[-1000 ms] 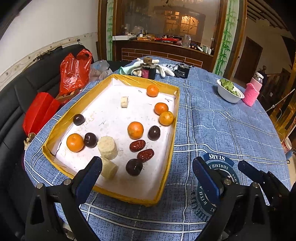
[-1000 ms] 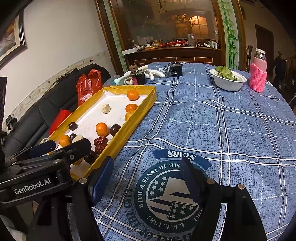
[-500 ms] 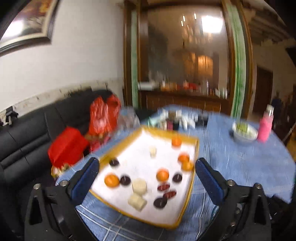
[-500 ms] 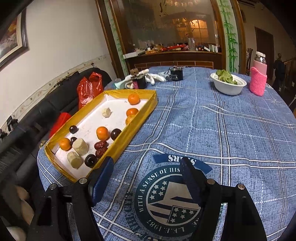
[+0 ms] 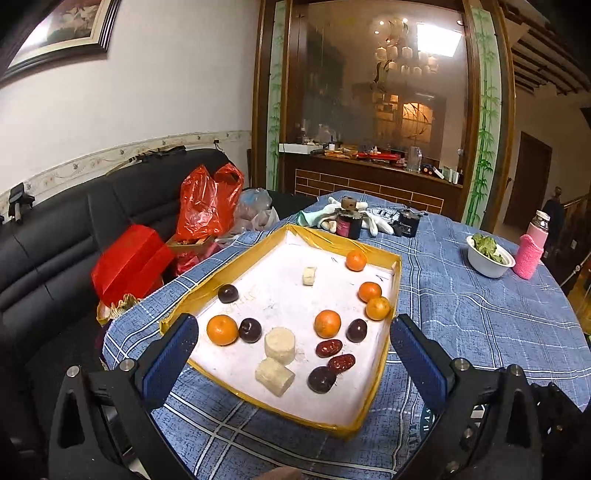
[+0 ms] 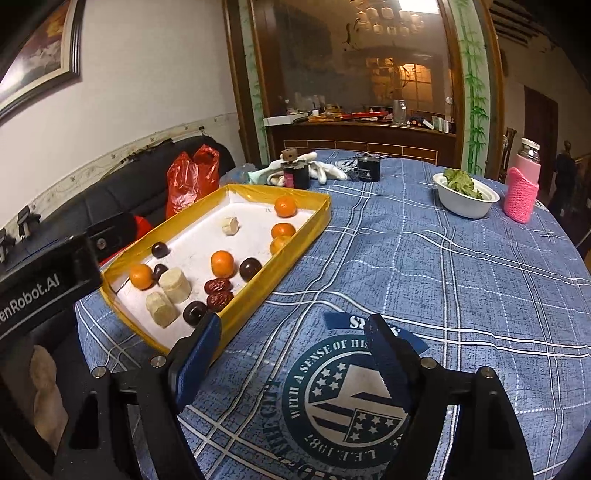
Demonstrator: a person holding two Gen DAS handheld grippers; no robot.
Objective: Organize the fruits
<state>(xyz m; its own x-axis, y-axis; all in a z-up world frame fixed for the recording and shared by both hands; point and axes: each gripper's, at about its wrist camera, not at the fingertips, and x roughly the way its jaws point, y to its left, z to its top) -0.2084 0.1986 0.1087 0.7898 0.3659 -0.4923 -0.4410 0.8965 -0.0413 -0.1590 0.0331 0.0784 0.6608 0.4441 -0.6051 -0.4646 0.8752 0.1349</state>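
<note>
flanking the tray (image 5: 395, 291) rim, left gripper (image 5: 293, 350) gapes.

White wall (image 5: 166, 92) with a patterned border strip, framed picture (image 5: 62, 29) upper left, black leather sofa (image 5: 55, 240) below it, dark wood-framed glass partition (image 5: 376, 92) with bamboo-painted side panels, chandelier (image 5: 399, 48) lit behind it, cluttered wooden counter (image 5: 369, 162), dark door (image 5: 532, 177) at right.

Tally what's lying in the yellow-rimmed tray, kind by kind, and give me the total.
In the yellow-rimmed tray:
Oranges: 5
Dark round fruits: 4
Red dates: 2
Pale cut chunks: 3
Total: 14
</note>
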